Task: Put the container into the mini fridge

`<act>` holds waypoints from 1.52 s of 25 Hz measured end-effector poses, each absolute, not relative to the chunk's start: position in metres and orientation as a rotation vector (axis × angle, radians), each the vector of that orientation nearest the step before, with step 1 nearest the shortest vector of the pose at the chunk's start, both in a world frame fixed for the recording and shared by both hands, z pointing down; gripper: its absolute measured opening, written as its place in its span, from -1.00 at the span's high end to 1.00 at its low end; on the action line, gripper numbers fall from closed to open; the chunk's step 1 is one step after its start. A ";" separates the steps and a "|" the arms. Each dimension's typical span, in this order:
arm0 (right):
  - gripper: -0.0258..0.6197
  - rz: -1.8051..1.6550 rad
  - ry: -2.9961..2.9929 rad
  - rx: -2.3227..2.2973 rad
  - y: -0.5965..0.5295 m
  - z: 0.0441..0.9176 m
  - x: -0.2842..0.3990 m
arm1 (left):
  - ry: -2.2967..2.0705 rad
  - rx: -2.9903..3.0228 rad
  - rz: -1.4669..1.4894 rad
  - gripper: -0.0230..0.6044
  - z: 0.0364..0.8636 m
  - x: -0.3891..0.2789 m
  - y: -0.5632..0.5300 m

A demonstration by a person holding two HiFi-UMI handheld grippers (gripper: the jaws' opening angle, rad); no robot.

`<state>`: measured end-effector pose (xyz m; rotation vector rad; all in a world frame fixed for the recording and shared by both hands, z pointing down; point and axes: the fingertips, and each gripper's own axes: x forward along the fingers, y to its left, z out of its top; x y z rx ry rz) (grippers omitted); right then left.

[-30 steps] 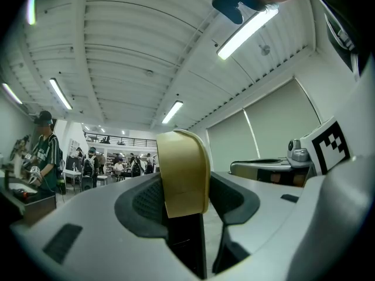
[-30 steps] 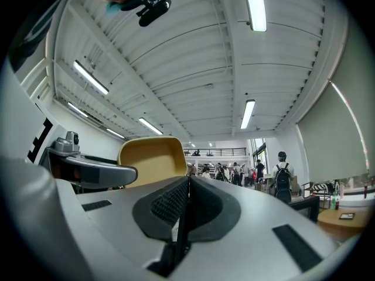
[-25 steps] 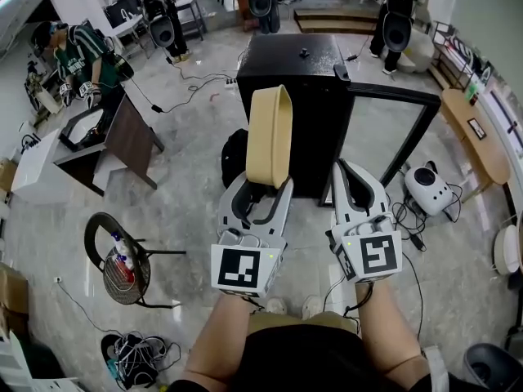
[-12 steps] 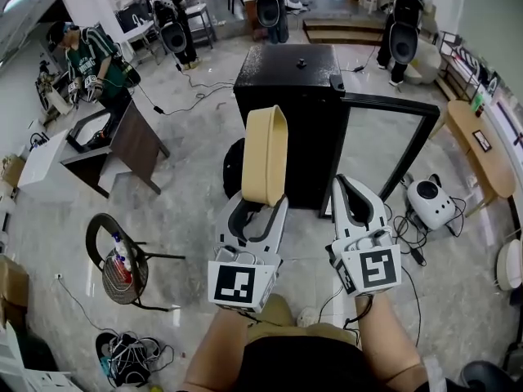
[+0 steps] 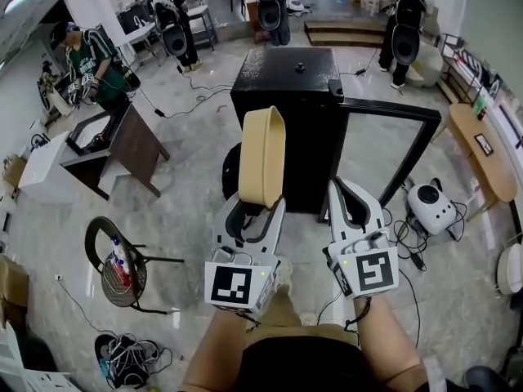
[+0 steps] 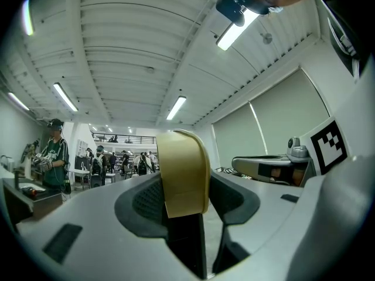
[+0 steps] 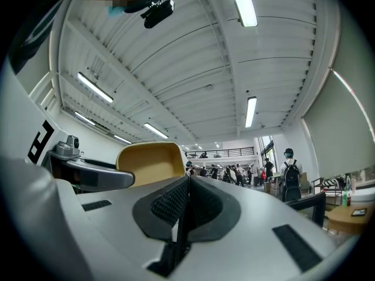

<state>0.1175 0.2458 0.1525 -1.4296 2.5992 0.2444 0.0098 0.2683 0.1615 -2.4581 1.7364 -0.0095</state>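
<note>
While left tool (image 5: 257, 208) still grips container (image 5: 261, 158) | mini fridge (image 5: 286, 80) nearer

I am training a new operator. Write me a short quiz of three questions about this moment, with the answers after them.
1. Which claw grips the tan container?
A. left claw
B. right claw
2. True or false: the door of the mini fridge stands shut.
3. Fill the gap: the right claw's jaws stand ____, with nothing between them.

Key
1. A. The container stands upright between the left claw's jaws.
2. False. The door is swung open to the right of the fridge.
3. Together.
</note>
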 end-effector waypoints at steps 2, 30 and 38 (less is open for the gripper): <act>0.81 0.249 2.603 -1.428 0.241 0.153 0.117 | 1.739 -2.461 -0.005 0.18 0.163 0.010 0.262; 0.81 0.224 2.638 -1.447 0.068 0.165 0.065 | 1.670 -2.543 0.020 0.18 0.176 -0.031 0.086; 0.81 0.242 2.602 -1.471 -0.004 0.155 0.050 | 1.582 -2.576 0.085 0.18 0.156 -0.041 0.014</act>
